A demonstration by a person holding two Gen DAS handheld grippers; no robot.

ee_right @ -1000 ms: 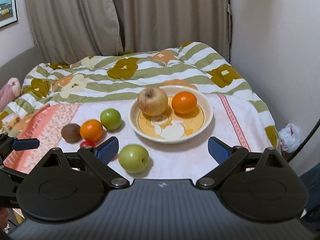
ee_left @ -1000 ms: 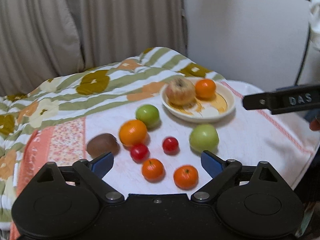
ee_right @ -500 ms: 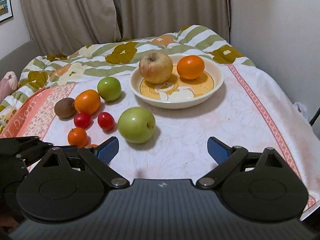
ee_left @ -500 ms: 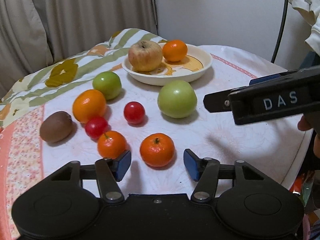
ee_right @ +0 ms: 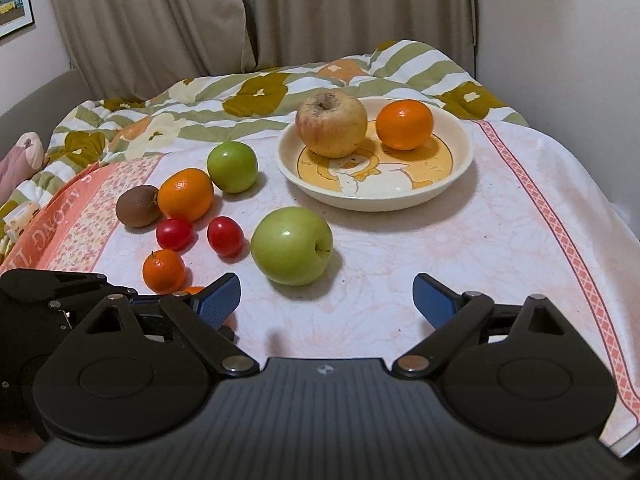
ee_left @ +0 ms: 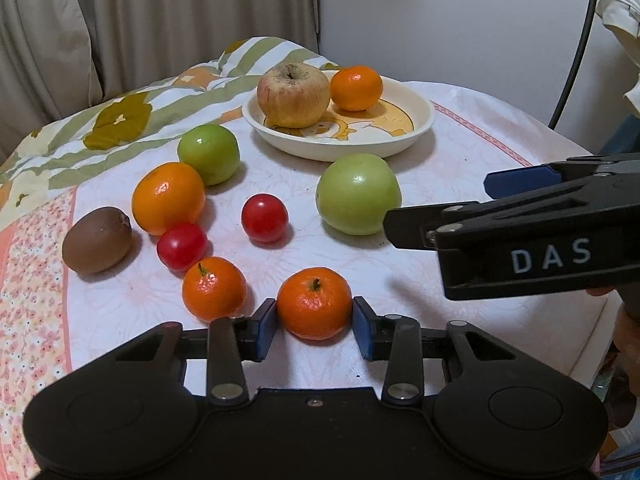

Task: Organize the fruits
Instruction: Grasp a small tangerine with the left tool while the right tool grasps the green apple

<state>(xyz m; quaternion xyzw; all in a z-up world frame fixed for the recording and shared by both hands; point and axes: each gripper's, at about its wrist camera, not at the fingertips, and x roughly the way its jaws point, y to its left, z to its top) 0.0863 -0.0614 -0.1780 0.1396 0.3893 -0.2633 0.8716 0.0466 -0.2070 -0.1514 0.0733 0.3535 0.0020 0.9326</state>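
Observation:
My left gripper (ee_left: 314, 314) is closing its jaws around a small mandarin (ee_left: 314, 300) on the white cloth, and both blue pads touch its sides. A second mandarin (ee_left: 214, 289) lies just to its left. My right gripper (ee_right: 326, 300) is open and empty, just short of the big green apple (ee_right: 292, 245). In the left wrist view, that gripper (ee_left: 444, 204) reaches in from the right. The cream plate (ee_left: 416, 128) holds a russet apple (ee_left: 293, 94) and an orange (ee_left: 356, 87).
A smaller green apple (ee_left: 209, 154), an orange (ee_left: 168, 197), a kiwi (ee_left: 97, 239) and two red cherry tomatoes (ee_left: 264, 218) (ee_left: 182, 246) lie left of the plate. A flowered quilt (ee_right: 256, 92) and curtains are behind. The cloth's edge drops off at the right.
Both grippers have come down toward the cloth. The left jaws went from wide open to narrow around the near mandarin. The right jaws stayed open.

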